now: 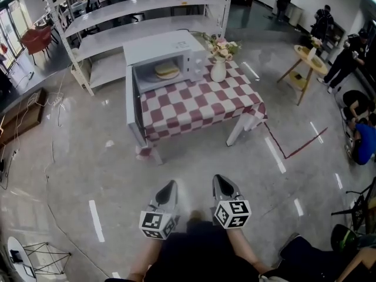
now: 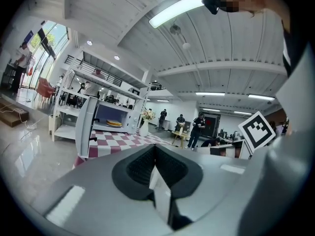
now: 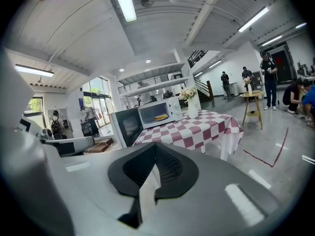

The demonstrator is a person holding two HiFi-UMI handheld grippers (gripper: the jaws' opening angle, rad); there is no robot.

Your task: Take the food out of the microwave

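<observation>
We hold the left gripper [image 1: 170,185] and right gripper [image 1: 220,180] with fingers pressed together, empty, because the food [image 1: 167,70] in the open microwave [image 1: 176,44] lies well ahead of them.

The head camera looked steeply down from well back on the floor, past the left gripper [image 1: 171,184] and right gripper [image 1: 220,178] at the bottom of its frame, to the checked table [image 1: 200,104] and open microwave [image 1: 158,46]. Each gripper camera sat low behind its own jaws, facing almost level toward that table from far off. All three views shared the table, microwave and vase [image 1: 218,70].
</observation>
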